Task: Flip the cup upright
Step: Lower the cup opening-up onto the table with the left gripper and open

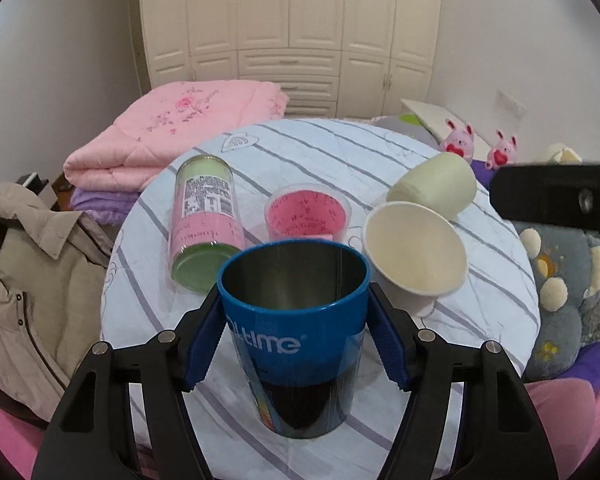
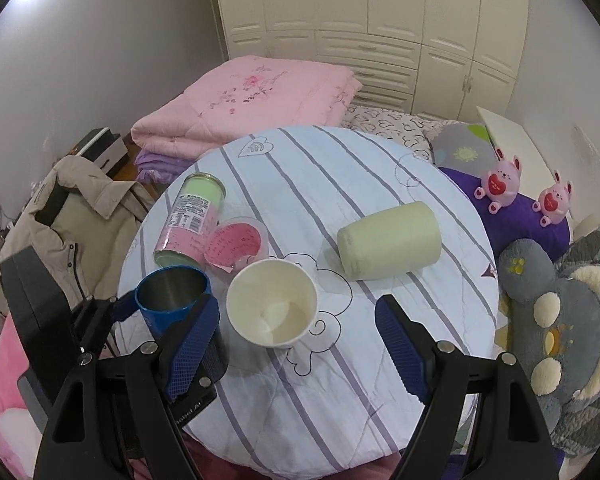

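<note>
Gripping the blue cup (image 1: 296, 332) from both sides, the left tongs (image 1: 296, 336) press their blue pads (image 1: 202, 344) against its upper wall, just below the rim. The cup stands mouth-up at the near left part of the table (image 2: 380, 184); whether its base rests on the striped cloth or hangs just above it cannot be told. The hold sits high on the wall, which probably keeps the base free to settle flat.

The right tongs (image 2: 300, 344) are spread wide and carry nothing. They hover near the front edge of the table, with the white paper cup (image 2: 272, 304) just ahead of them. That cup has its mouth up but is tilted.

Beyond it, the pale green cup (image 2: 390, 242) lies on its side, well apart from the blue cup. The labelled jar (image 2: 190, 220) also lies on its side, touching the pink cup (image 2: 238, 242).

Judgement: the blue cup appears turned upright, with release the remaining step.
</note>
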The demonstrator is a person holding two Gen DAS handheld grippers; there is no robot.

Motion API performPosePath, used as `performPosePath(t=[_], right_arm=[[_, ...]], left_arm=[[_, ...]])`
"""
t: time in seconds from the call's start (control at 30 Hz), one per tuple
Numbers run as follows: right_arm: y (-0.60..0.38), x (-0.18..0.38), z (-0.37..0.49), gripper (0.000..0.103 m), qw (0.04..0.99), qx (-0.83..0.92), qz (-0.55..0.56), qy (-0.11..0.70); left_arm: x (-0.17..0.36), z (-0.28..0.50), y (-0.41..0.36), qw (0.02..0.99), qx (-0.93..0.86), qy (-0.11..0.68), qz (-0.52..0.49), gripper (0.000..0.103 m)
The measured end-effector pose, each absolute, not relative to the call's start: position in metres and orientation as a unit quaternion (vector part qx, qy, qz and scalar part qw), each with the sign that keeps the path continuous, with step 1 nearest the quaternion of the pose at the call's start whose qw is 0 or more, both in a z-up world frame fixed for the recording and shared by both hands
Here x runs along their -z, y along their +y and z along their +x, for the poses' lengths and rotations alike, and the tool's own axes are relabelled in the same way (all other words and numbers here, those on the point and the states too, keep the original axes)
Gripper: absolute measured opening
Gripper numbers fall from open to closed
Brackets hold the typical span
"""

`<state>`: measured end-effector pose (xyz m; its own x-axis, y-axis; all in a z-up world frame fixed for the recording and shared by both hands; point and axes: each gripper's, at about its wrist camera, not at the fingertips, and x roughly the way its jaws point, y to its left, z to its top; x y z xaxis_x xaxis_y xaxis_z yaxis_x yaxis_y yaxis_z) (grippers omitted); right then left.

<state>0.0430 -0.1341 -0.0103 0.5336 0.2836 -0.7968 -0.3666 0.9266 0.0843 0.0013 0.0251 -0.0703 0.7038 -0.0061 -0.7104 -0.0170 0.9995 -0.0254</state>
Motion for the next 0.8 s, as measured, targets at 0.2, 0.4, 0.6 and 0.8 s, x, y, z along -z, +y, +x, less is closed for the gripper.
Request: performPosePath(t=[0.2, 0.4, 0.6, 0.8], right_arm=[[-0.143, 0.008, 0.037, 0.082, 0.878, -0.185, -0.037, 0.441], [-0.149, 0.004, 0.029, 0.082, 0.88, -0.187, -0.033, 0.434], [-0.156, 0.002, 0.021, 0.082, 0.883, -0.19, -0.025, 0.429], [-0.162, 0.0, 0.015, 0.082, 0.886, -0.19, -0.017, 0.424]], left_arm=[[0.077, -0.009, 0.021, 0.921, -0.003, 0.388, -0.012, 0.07], [0.074, -0.02, 0.018, 0.922, -0.003, 0.386, -0.023, 0.085], [0.07, -0.03, 0.012, 0.923, -0.003, 0.385, -0.012, 0.092], [0.07, -0.034, 0.01, 0.921, 0.001, 0.39, -0.014, 0.094]])
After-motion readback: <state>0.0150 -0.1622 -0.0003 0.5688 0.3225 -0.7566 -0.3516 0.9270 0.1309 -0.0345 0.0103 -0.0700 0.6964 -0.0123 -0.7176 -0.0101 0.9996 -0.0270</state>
